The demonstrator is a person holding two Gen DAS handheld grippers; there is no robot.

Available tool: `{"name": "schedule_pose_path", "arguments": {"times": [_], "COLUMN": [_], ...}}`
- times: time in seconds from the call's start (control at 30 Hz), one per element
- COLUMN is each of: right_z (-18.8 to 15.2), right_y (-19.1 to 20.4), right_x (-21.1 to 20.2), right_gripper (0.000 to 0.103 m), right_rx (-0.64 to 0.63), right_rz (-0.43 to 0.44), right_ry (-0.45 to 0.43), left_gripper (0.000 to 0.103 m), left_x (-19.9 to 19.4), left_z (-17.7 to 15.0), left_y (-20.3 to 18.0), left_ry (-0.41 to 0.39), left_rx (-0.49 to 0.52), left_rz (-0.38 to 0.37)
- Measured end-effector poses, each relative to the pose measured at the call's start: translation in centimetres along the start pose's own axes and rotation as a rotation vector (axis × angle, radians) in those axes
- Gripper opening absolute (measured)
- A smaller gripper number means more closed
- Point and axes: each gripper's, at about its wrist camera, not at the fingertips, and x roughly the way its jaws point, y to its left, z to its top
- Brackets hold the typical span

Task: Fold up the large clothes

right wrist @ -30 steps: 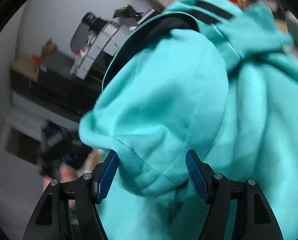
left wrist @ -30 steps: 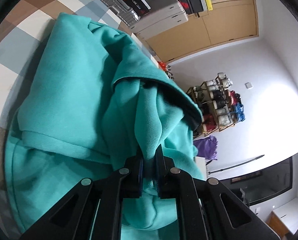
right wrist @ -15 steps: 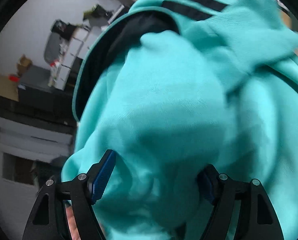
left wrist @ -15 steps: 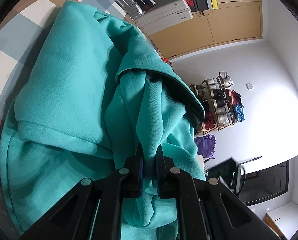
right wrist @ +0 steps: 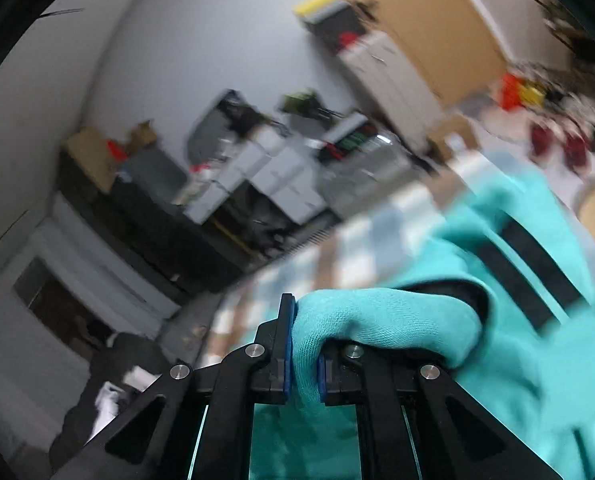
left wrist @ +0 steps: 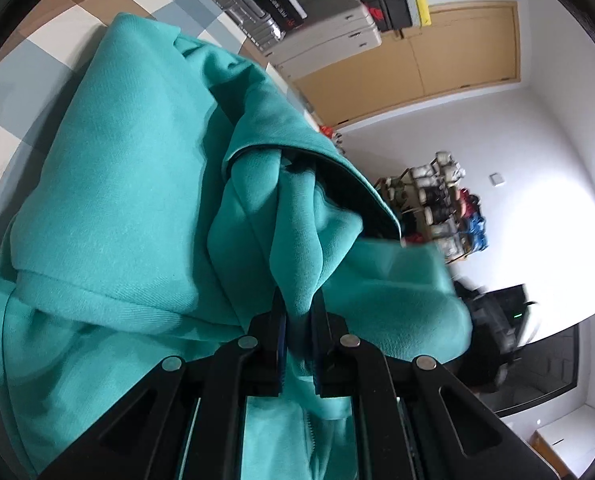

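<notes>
Left wrist view: left hand-held gripper [left wrist: 297, 312] pinching a fold of the teal hoodie [left wrist: 129, 184]
Hoodie: bunched on the checkered bench [left wrist: 13, 80]
Right wrist view: right hand-held gripper [right wrist: 303, 344] clamped on a hoodie [right wrist: 377, 320] edge; black stripes [right wrist: 525, 264] visible, background blurred

A checked cloth in brown, white and grey-blue [left wrist: 25, 60] covers the worktop; the teal hoodie [left wrist: 129, 184] lies on it, toward four o'clock.
</notes>
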Motion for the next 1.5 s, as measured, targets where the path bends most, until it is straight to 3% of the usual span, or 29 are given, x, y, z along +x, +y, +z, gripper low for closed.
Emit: {"name": "schedule_pose_path", "arguments": {"times": [0.03, 0.17, 0.2, 0.23, 0.27, 0.3, 0.4, 0.47, 0.57, 0.63, 0.7, 0.77, 0.87, 0.93, 1.03, 1.13, 1.23, 1.33, 1.4, 1.5], "right_z": [-0.1, -3.2, -3.7, -3.8, -3.6, -3.7, -2.9, -2.6, -2.4, -2.9, -4.1, -6.3, -10.4, -13.4, -14.5, -14.3, -14.5, -16.1, -16.9, -17.4], "right_y": [-0.9, -5.3, -5.6, -5.6, -5.3, -4.5, -1.5, 1.6, 5.6, 9.0, 11.2, 13.0, 11.4, 8.6, 8.0, 7.5, 7.7, 7.4, 7.0, 6.3], "right_x": [0.5, -0.9, -1.7, -2.2, -2.9, -3.9, -5.8, -7.2, -7.8, -6.0, -4.2, -0.8, 3.4, 4.8, 3.2, -0.3, -4.9, -9.5, -11.3, -12.7], "right_gripper": [0.009, 0.037, 0.04, 0.041, 0.043, 0.051, 0.055, 0.056, 0.072, 0.073, 0.072, 0.068, 0.038, 0.037, 0.037, 0.039, 0.047, 0.062, 0.065, 0.067], "right_rx": [0.019, 0.146, 0.152, 0.146, 0.13, 0.101, -0.006, -0.071, -0.177, -0.268, -0.332, -0.421, -0.448, -0.427, -0.419, -0.303, -0.176, -0.027, 0.011, 0.03], "right_rz": [-0.035, -0.095, -0.117, -0.128, -0.153, -0.217, -0.32, -0.391, -0.267, -0.172, -0.161, -0.241, -0.383, -0.431, -0.408, -0.389, -0.31, -0.187, -0.142, -0.186], "right_ry": [0.024, 0.172, 0.19, 0.196, 0.205, 0.206, 0.164, 0.076, 0.02, 0.088, 0.135, 0.222, 0.371, 0.44, 0.383, 0.333, 0.234, 0.137, 0.067, 0.045], "left_gripper": [0.004, 0.009, 0.021, 0.04, 0.046, 0.048, 0.048, 0.05, 0.054, 0.054, 0.054, 0.054, 0.054, 0.054, 0.054, 0.054, 0.054, 0.054, 0.054, 0.054], "left_x": [0.2, 0.0, -0.3, -0.5, -0.9, -1.5, -3.5, -4.4, -5.0, -5.0, -4.9, -5.0, -4.6, -4.4, -4.2, -4.2, -4.0, -3.2, -2.1, 0.9], "left_z": [0.0, -0.2, -0.3, -0.4, -0.5, -0.6, -1.0, -1.4, -2.3, -2.8, -3.1, -3.2, -3.0, -2.9, -2.8, -2.9, -3.3, -3.5, -3.7, -4.0], "left_y": [0.0, 0.0, 0.0, 0.0, -0.1, -0.2, -1.0, -1.6, -2.3, -2.7, -2.8, -2.5, -2.6, -2.8, -3.0, -3.5, -4.4, -5.9, -7.2, -8.5], "left_ry": [0.01, 0.031, 0.043, 0.054, 0.062, 0.062, 0.034, 0.018, 0.002, -0.007, -0.029, -0.039, -0.044, -0.048, -0.041, -0.045, -0.057, -0.066, -0.074, -0.042], "left_rx": [0.002, 0.023, 0.017, 0.016, 0.021, 0.036, 0.089, 0.124, 0.187, 0.226, 0.257, 0.274, 0.279, 0.285, 0.301, 0.319, 0.326, 0.354, 0.39, 0.451], "left_rz": [0.004, 0.056, 0.074, 0.1, 0.121, 0.116, 0.1, 0.086, 0.109, 0.15, 0.194, 0.229, 0.245, 0.264, 0.278, 0.278, 0.239, 0.189, 0.162, 0.187]}}
